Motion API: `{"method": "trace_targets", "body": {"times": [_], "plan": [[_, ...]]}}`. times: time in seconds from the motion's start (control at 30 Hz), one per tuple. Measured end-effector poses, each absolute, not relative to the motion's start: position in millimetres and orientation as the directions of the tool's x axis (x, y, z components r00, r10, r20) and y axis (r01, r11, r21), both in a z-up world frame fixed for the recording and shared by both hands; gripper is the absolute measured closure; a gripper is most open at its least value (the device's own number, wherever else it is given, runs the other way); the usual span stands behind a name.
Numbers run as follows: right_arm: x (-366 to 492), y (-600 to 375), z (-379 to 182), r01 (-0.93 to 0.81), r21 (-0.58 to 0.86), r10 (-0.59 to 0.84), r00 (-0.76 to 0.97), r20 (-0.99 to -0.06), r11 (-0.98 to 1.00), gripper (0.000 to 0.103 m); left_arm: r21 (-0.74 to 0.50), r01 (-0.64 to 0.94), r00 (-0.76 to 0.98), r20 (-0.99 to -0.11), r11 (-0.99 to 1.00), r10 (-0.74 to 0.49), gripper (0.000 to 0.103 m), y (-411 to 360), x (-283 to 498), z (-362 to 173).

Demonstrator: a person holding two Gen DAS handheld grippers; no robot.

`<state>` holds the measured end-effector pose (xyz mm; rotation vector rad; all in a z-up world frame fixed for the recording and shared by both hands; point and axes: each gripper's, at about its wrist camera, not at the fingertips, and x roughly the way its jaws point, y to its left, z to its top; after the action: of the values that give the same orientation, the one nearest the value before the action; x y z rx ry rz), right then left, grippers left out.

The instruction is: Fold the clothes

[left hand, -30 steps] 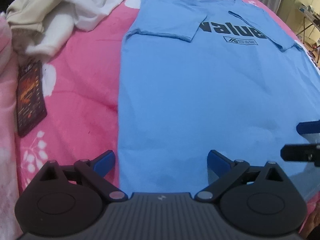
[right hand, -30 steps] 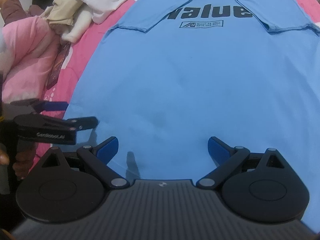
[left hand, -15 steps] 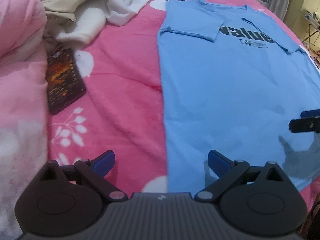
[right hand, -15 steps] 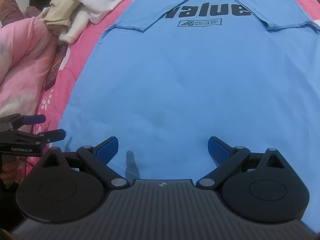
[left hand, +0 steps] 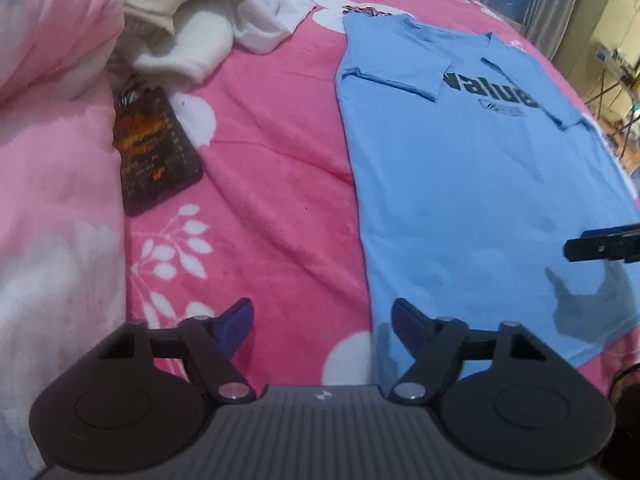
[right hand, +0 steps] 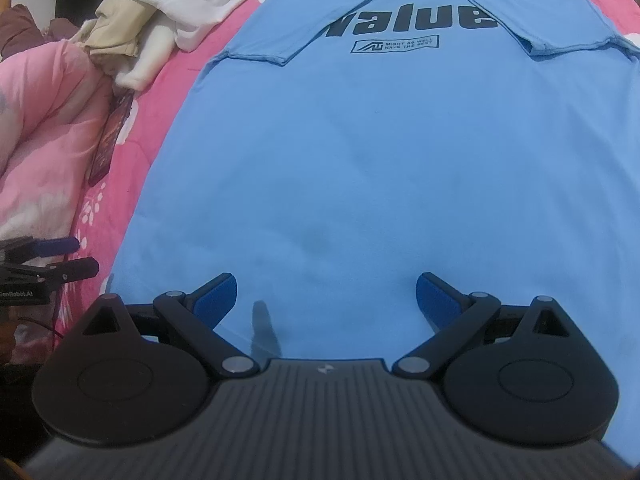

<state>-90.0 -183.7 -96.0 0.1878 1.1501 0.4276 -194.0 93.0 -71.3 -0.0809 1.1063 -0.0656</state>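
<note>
Blue t-shirt [right hand: 384, 168] lies flat, print side up, on the pink floral blanket [left hand: 272, 168], both short sleeves already folded in over the chest, partly covering the dark "value" print [right hand: 412, 20]. Shirt hem is nearest both cameras

Left gripper [left hand: 322, 316] hovers over the blanket at the shirt's left edge near the hem: left finger above bare pink fabric, right finger above the blue edge. Its jaws have just been closing, now about half apart, nothing pinched between them, pads not pressing cloth. In the right wrist view the same gripper [right hand: 76, 256] shows at the far left, off the shirt side, fingers narrowly parted

Right gripper [right hand: 326, 294] sits above the lower middle of the shirt, jaws wide, only flat shirt fabric seen beyond them, not gripped. Its tip [left hand: 600, 244] pokes in at the right edge of the left wrist view, shadow on the shirt below it

Left of the shirt: dark printed packet [left hand: 154, 152] on the blanket, heap of white and beige clothes [left hand: 208, 20] beyond it, and a bunched light-pink quilt [left hand: 52, 128] along the far left side
</note>
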Motion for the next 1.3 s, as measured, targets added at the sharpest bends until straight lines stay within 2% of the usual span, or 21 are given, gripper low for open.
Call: {"method": "trace_targets", "body": {"times": [0.3, 0.5, 0.67, 0.83, 1.03, 1.3], "plan": [[-89, -184, -97, -0.228, 0.361, 0.422, 0.34, -0.841, 0.904, 0.006, -0.198, 0.132, 0.366, -0.901, 0.971, -0.233, 0.078, 79, -200, -80], [-90, -184, -96, -0.229, 0.362, 0.423, 0.342, -0.839, 0.904, 0.006, -0.208, 0.109, 0.35, -0.907, 0.972, -0.234, 0.079, 73, -202, -91], [-90, -183, -97, -0.231, 0.363, 0.424, 0.343, -0.838, 0.903, 0.006, -0.219, 0.087, 0.373, -0.898, 0.972, -0.235, 0.069, 75, -197, -92], [-90, -184, -96, -0.231, 0.365, 0.426, 0.343, -0.837, 0.902, 0.006, -0.267, 0.07, 0.356, -0.893, 0.961, -0.274, 0.069, 75, -197, -99], [-91, -183, -96, -0.232, 0.364, 0.426, 0.343, -0.837, 0.902, 0.006, -0.281, 0.07, 0.305, -0.908, 0.957, -0.288, 0.076, 74, -208, -106], [-90, -183, -97, -0.235, 0.362, 0.425, 0.344, -0.837, 0.902, 0.006, -0.289, 0.072, 0.278, -0.913, 0.955, -0.298, 0.079, 73, -217, -111]]}}
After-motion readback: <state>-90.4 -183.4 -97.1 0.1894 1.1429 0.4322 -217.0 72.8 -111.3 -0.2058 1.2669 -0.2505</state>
